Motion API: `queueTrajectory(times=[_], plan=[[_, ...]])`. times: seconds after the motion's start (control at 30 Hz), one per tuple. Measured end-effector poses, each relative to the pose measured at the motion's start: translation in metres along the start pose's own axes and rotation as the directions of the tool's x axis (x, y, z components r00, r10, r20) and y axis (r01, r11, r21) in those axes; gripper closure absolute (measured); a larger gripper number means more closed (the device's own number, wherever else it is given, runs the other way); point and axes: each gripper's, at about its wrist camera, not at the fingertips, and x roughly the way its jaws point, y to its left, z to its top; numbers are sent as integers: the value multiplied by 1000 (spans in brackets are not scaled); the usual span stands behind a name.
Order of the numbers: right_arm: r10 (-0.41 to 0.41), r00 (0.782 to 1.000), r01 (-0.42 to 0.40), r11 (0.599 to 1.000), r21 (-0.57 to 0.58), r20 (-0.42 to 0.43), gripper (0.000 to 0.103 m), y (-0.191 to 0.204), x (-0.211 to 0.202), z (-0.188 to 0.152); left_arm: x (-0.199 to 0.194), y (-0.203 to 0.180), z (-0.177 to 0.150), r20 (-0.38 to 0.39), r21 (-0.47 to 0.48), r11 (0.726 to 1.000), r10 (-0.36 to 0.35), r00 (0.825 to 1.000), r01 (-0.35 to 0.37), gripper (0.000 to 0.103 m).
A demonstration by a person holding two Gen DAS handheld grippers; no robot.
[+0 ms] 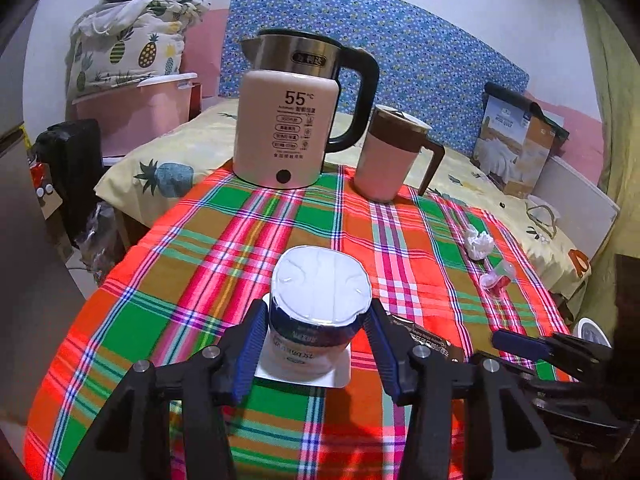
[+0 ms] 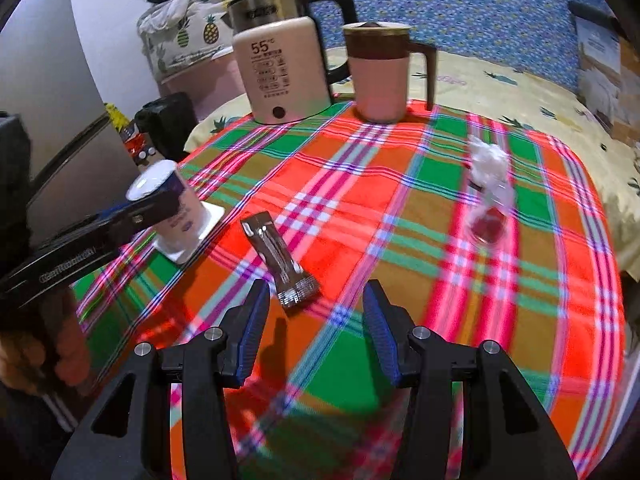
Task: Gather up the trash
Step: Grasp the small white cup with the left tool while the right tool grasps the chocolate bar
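Observation:
A yogurt cup point(image 1: 316, 344) with a white foil lid stands on a white square coaster point(image 1: 340, 376) on the plaid tablecloth point(image 1: 200, 264). My left gripper point(image 1: 318, 308) is open, and its blue pads flank the cup closely with a sliver of cloth showing at the right pad. My right gripper point(image 2: 316, 286) hangs open and empty over the cloth. A brown snack wrapper point(image 2: 280, 260) lies just ahead of its left finger. Farther right lie a crumpled tissue point(image 2: 488, 160) and a clear plastic cup with red inside point(image 2: 488, 224).
A pink kettle point(image 1: 284, 120) and a pink lidded mug point(image 1: 388, 156) stand at the table's far edge. Behind them is a bed with a yellow sheet point(image 1: 192, 148). A hand point(image 2: 40, 352) holds the left gripper at the table's left edge.

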Motion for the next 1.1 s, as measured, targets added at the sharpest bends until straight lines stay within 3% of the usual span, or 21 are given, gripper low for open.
queueTrajectory(times=[0.27,0.33,0.37,0.7,1.1], plan=[[2,998,-7,997,-74,-64,53,16,35,6,-4,5,-1,1,-7,1000,2,1000,-2,53],[-12,998,6,995,-95,-60,72,22,34,6,-5,5,-1,-1,-4,1000,1,1000,-1,53],[-19,998,13,995,-103,-58,74,24,32,5,-5,5,-2,-3,-2,1000,1,1000,-1,53],[-25,999,26,999,26,-32,75,2,4,-10,-12,-15,-8,-9,38,999,-26,1000,27,53],[-69,997,65,990,123,22,76,-29,-50,-45,-27,-75,-34,-54,126,986,-107,993,113,53]])
